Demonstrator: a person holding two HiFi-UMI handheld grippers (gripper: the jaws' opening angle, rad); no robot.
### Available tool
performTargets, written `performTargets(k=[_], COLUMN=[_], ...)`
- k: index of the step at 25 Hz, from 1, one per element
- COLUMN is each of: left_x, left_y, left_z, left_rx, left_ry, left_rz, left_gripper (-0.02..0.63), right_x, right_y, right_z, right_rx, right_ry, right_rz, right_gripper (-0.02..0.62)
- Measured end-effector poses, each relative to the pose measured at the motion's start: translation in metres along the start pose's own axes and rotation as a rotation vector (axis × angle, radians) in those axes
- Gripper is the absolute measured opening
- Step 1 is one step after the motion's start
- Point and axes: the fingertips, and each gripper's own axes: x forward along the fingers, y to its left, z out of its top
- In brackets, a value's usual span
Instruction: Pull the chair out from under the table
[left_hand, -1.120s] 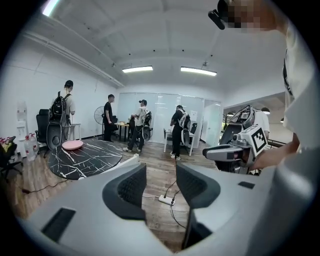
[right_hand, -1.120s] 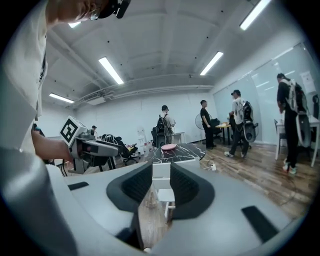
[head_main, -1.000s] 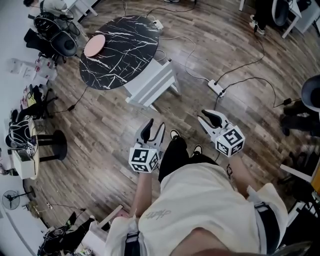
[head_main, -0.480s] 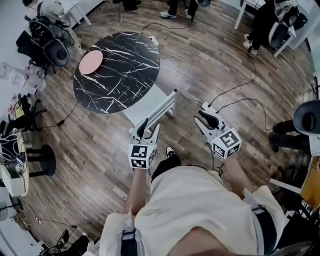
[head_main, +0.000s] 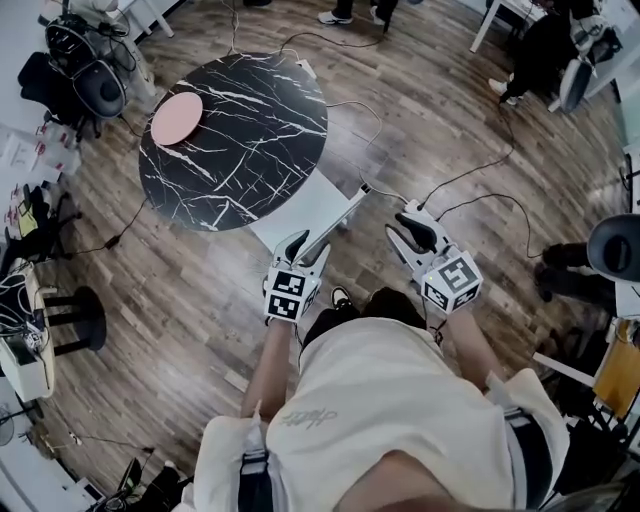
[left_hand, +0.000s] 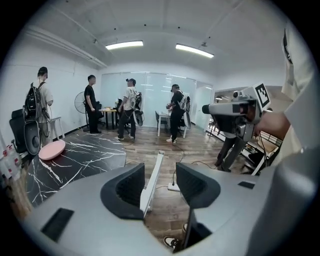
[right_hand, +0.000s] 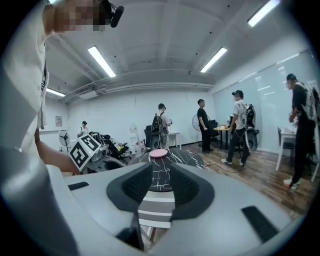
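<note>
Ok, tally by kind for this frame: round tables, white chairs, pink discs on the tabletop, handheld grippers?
Round marble table: 1
White chair: 1
Pink disc: 1
Grippers: 2, left gripper and right gripper
Total: 5

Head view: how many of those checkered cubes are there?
2. One cube tops the left hand-held gripper, near the white chair; a second cube tops the right hand-held gripper, over the wood floor. None seems hidden.
</note>
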Motion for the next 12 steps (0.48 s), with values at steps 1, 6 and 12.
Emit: performTargets(k=[1,6,12], left_x=[0.005,0.02,0.037], left_y=[0.002,0.01,0.017], left_z=[-0.003,-0.016,-0.039], left_rx=[0.0,-0.017,-0.039], left_ry=[0.018,0.092,0.203], left_rz=[-0.008,-0.006,-0.003], left_gripper=[0.199,0.199,0.201], right_x=[0.006,0.04,0.091], right_y=[-0.001,-0.002,0.0], right_z=[0.001,-0.006,-0.02], right_rx=[-0.011,-0.04,-0.1], right_ry=[0.005,0.047,0.136], right_rz=[0.006,0.097,0.275], right_gripper=[0.115,0.117,0.117])
